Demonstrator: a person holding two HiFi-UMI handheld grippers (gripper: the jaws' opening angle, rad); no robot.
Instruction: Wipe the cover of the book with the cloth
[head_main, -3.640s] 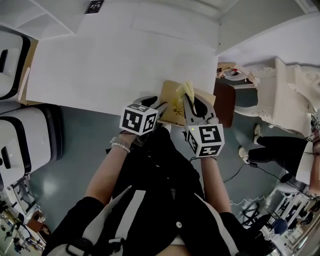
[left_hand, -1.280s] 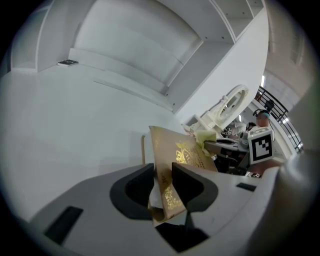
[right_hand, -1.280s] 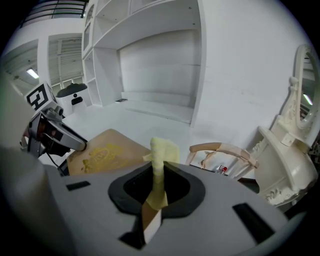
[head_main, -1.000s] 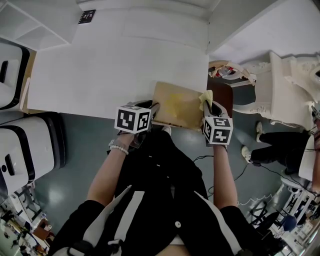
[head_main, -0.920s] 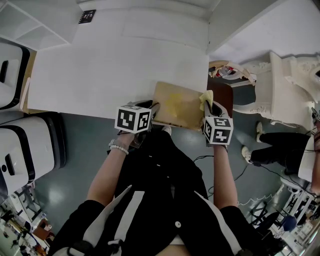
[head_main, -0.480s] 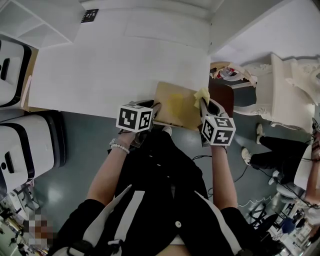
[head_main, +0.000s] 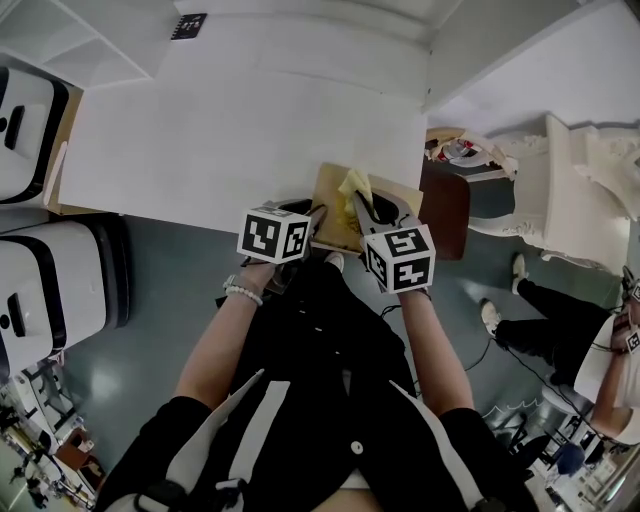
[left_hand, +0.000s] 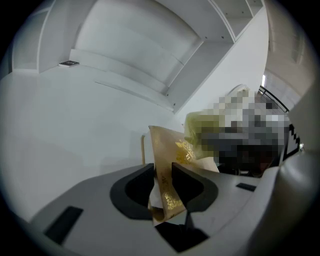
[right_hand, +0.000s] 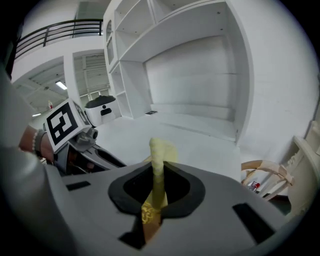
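Note:
A tan book with gold print lies at the near edge of the white table, partly over the edge. My left gripper is shut on the book's near left corner; in the left gripper view the cover stands pinched between the jaws. My right gripper is shut on a yellow cloth, which rests on the middle of the cover. In the right gripper view the cloth sticks up between the jaws, with the gold print just below it.
A brown wooden chair seat stands right of the book, below table level. A white ornate chair is further right. White machines stand at the left. A small marker tag lies at the table's far side.
My right gripper has swept the cloth from the book's right edge leftward to the middle of the cover. The left gripper has kept its hold on the book's corner.

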